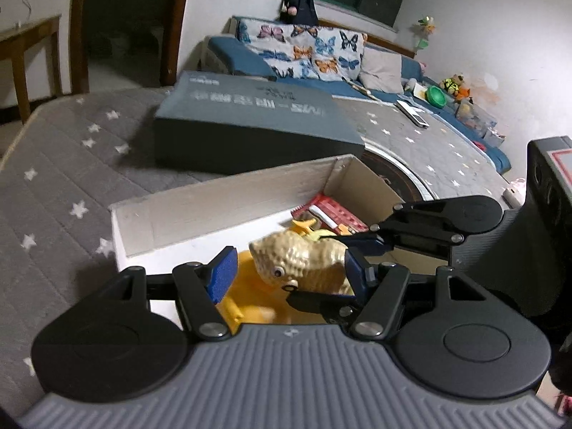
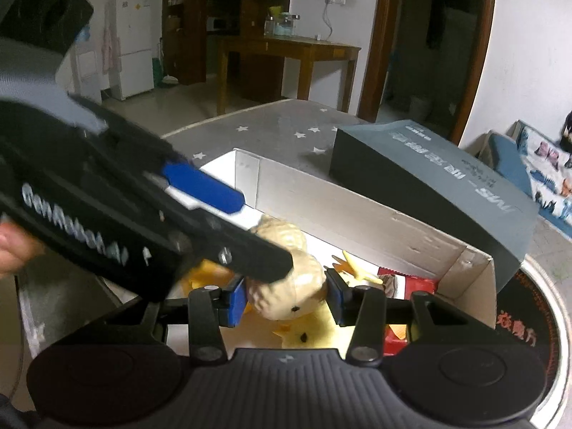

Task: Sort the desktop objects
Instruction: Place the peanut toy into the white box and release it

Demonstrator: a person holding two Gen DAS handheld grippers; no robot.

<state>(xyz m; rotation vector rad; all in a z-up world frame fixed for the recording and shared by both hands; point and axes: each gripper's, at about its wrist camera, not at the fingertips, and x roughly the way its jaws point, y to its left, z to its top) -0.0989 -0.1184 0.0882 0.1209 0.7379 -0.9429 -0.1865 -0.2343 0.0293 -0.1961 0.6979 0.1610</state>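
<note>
Held over the open cardboard box [image 2: 357, 214]: beige bumpy toy [image 2: 286, 286], pinched crosswise by right gripper [image 2: 286, 302]; left gripper [image 1: 289, 275] spread around its head, nearer but not clamped.

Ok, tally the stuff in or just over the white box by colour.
Beige: 1, the knobbly toy
Yellow: at least 2, a star-shaped piece and a bigger toy; overlap hides any more
Red: 1, a packet
Total: at least 4
</note>
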